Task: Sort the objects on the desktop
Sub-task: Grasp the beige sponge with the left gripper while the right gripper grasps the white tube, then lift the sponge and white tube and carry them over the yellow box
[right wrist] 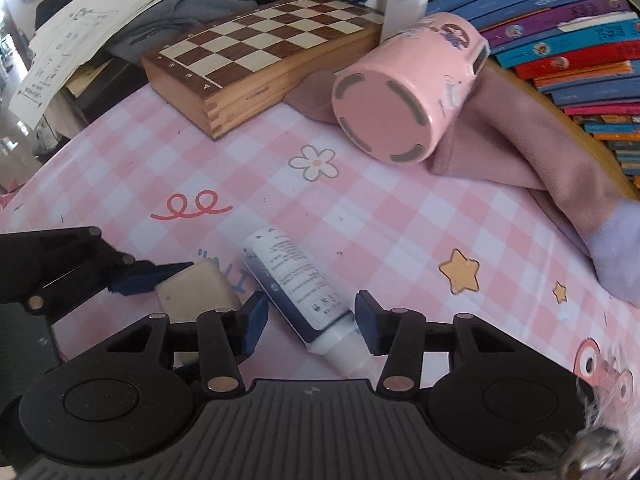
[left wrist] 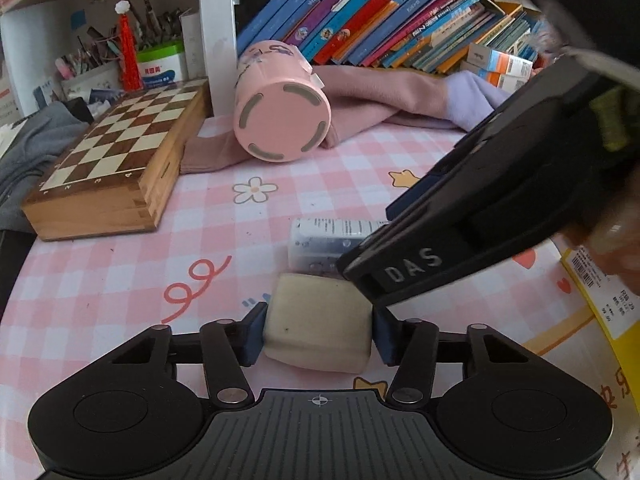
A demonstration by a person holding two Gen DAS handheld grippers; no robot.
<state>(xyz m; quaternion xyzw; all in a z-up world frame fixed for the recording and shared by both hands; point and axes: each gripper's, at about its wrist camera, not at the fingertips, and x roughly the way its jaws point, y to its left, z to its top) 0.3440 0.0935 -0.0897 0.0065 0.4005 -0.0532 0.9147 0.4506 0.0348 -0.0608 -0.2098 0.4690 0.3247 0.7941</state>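
Note:
A cream eraser (left wrist: pixel 316 320) lies on the pink checked tablecloth (left wrist: pixel 120 272) between the blue pads of my left gripper (left wrist: pixel 320 312), and both pads press its sides. Just beyond it lies a white and dark blue tube (left wrist: pixel 328 240). My right gripper (left wrist: pixel 372 240) comes down over the tube from the right. In the right wrist view the tube (right wrist: pixel 280 264) lies slanted between the pads of my right gripper (right wrist: pixel 312 300), which meet it at its lower body and neck. The eraser (right wrist: pixel 196 288) and one left finger (right wrist: pixel 152 276) show at the left.
A pink cup (left wrist: pixel 282 120) lies on its side on a pink cloth (left wrist: pixel 400 96). A wooden chessboard box (left wrist: pixel 112 168) sits at the left. Books (left wrist: pixel 380 12) lean on the shelf behind. A yellow package (left wrist: pixel 600 292) lies at the right edge. Papers (right wrist: pixel 80 28) pile up far left.

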